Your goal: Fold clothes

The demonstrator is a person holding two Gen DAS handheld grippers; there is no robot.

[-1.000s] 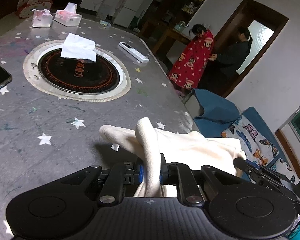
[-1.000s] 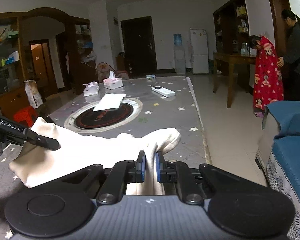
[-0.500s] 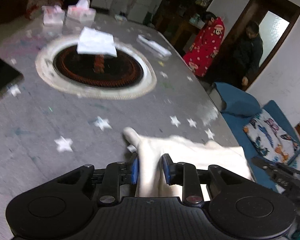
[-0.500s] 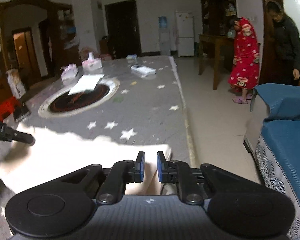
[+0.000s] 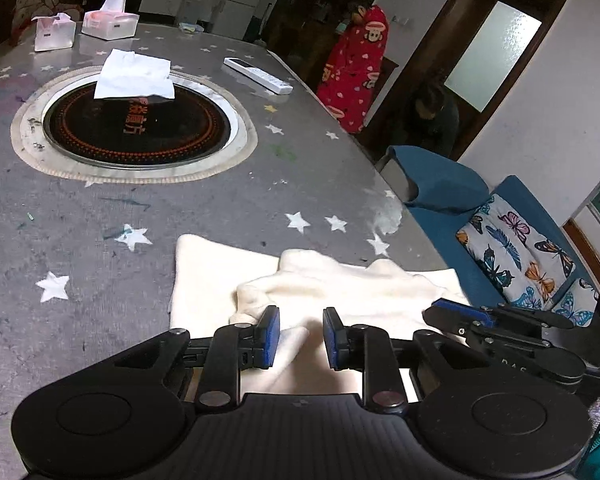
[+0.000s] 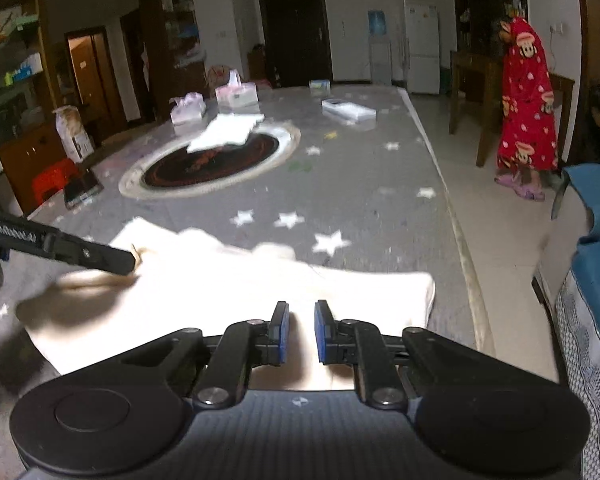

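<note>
I am holding both left tongs (image 5: 297, 337) and right tongs (image 6: 299, 332) parted, gripping nothing (pads over fabric); cream garment (image 5: 332, 288) is lying rumpled at the surface's (image 5: 180, 200) near right edge.

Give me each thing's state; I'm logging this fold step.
Garment: cream, lying on the table, partly folded, rumpled on top.
Left claw: open over the garment, holding nothing.
Right claw: open over the garment, holding nothing.
Tissue boxes: tissue poking up.
</note>
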